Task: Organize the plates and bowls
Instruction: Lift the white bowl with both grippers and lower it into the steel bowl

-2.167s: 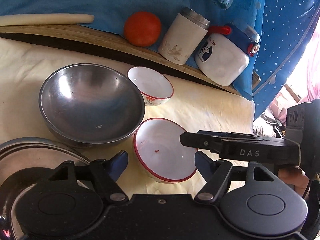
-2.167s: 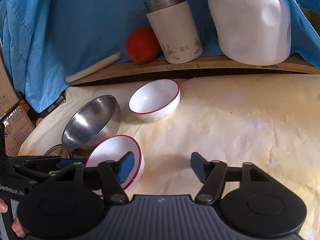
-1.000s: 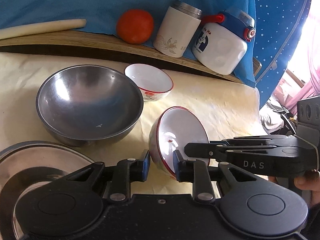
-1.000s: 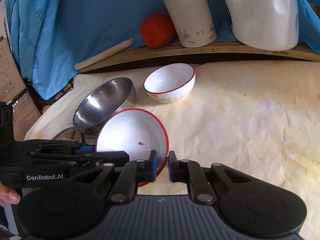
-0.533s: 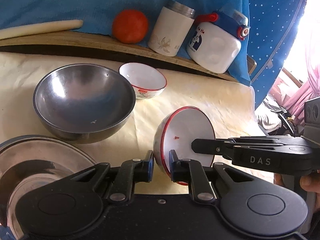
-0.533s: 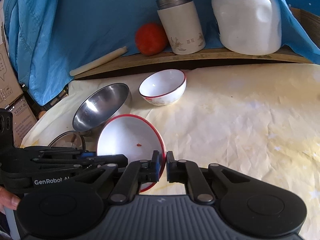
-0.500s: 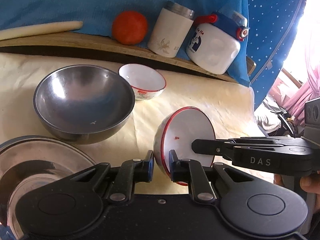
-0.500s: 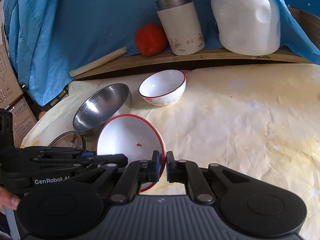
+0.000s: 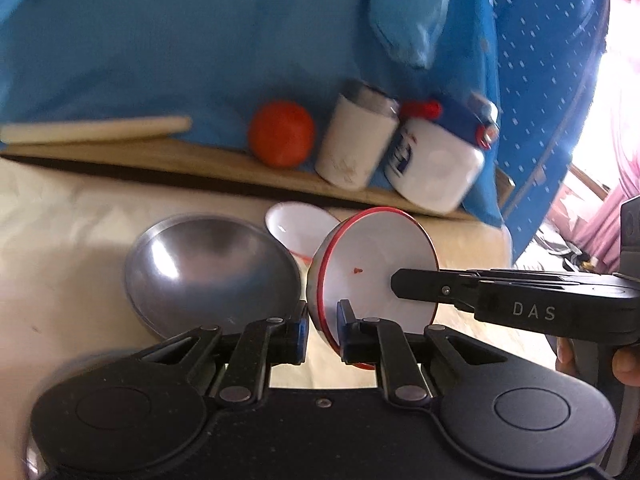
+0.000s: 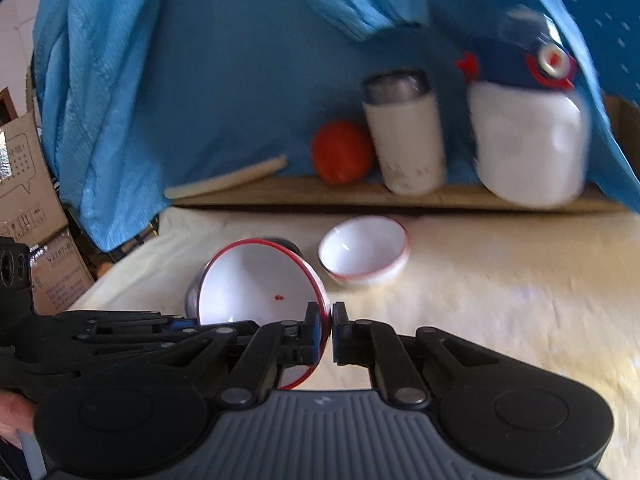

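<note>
A red-rimmed white bowl (image 9: 376, 264) is lifted and tilted, held by both grippers. My left gripper (image 9: 322, 330) is shut on its near rim. My right gripper (image 10: 327, 330) is shut on the rim of the same bowl (image 10: 256, 288) and shows in the left wrist view (image 9: 404, 280) coming in from the right. A second red-rimmed white bowl (image 9: 296, 228) (image 10: 362, 254) stands on the table behind it. A large steel bowl (image 9: 208, 268) sits to the left, mostly hidden in the right wrist view. A steel plate's edge (image 9: 30, 460) shows at the bottom left.
A wooden ledge (image 9: 192, 160) at the back carries a pale stick (image 9: 96, 130), an orange ball (image 9: 280, 132), a white canister (image 9: 356, 146) and a white-and-blue jug (image 9: 436, 164). Blue cloth hangs behind. Cardboard boxes (image 10: 36, 216) stand off the table's left side.
Both grippers closed on the bowl's rim about a second ago and have since lifted it higher and carried it toward the second white bowl. The views are blurred with motion.
</note>
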`<state>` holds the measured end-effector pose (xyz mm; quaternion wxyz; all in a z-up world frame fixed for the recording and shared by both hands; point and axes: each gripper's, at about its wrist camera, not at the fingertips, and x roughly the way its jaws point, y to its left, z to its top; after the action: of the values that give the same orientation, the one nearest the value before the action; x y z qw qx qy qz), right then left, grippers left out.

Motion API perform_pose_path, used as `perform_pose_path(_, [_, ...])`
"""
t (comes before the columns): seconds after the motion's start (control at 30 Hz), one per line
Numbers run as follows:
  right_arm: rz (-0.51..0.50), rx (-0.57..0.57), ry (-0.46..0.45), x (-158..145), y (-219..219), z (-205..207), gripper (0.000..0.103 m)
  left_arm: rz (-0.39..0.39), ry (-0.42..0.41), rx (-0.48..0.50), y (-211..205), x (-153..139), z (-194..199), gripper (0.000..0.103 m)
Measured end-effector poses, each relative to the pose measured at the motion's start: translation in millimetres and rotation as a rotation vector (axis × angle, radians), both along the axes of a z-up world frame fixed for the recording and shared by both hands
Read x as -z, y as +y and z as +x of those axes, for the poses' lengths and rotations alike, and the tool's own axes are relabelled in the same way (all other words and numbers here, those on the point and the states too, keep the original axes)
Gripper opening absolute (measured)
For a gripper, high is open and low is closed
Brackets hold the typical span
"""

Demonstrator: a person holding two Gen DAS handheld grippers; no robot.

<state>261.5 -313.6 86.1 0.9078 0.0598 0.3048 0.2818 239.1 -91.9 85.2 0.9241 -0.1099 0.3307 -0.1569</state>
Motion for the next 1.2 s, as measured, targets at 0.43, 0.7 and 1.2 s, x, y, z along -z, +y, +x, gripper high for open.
perform_pose_path(0.43, [0.001, -0.078, 0.028, -8, 65, 39, 0.007, 0.012, -0.001, -0.097, 57, -16, 31, 0.014])
perform_pose_path(0.7, [-0.039, -0.103, 0.098, 8, 83, 55, 0.007, 0.003, 0.072, -0.093, 72, 3, 46, 0.014])
perform_pose_path(1.2, [-0.077, -0.124, 0.167, 17, 98, 64, 0.008, -0.013, 0.113, -0.09, 82, 16, 51, 0.015])
